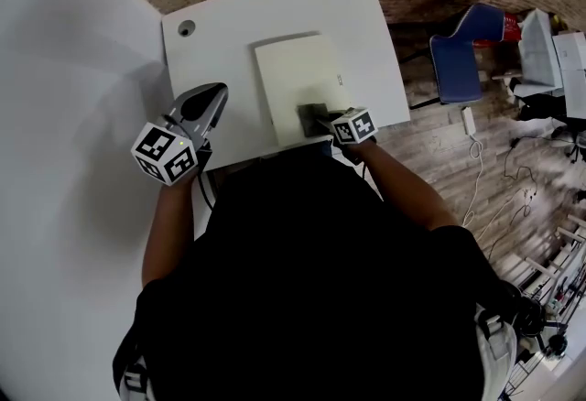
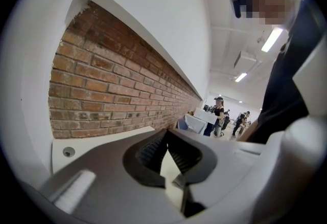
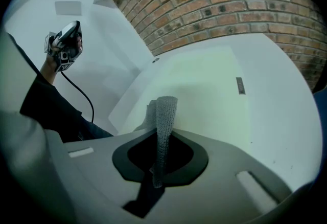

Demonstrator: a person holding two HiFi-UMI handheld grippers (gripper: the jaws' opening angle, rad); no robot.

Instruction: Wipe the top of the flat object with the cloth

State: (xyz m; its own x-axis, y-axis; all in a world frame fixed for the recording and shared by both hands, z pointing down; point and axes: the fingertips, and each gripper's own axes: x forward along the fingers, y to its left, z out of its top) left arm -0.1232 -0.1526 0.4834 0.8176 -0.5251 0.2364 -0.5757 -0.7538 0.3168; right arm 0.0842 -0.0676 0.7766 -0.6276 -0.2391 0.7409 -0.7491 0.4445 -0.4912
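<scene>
**Wiping set-up, head view with both gripper views.** The flat object [image 1: 295,74], a pale cream slab, lies flat on the white table [image 1: 220,33], right of centre, its near edge close to the table's near edge. It appears thin, stiff and smooth, and probably light, so it may slide on the table under a sideways stroke. If it needs steadying, an edge or corner is the place to press, which leaves the top free.

The cloth [image 3: 165,115] is a dark grey, coarse-knit piece, judged soft, limp and very light. It will fold and trail rather than push, and is best taken by a gathered fold, as here.

The right gripper [image 1: 330,123] stands at the near end of the flat object. Its jaws are closed on a narrow upright fold of the cloth, and the free part of the cloth rests on the slab's near portion.

The left gripper [image 2: 166,133] is held raised over the near left of the table, clear of the flat object. Its jaws meet at the tips with nothing between them, and they touch nothing.
</scene>
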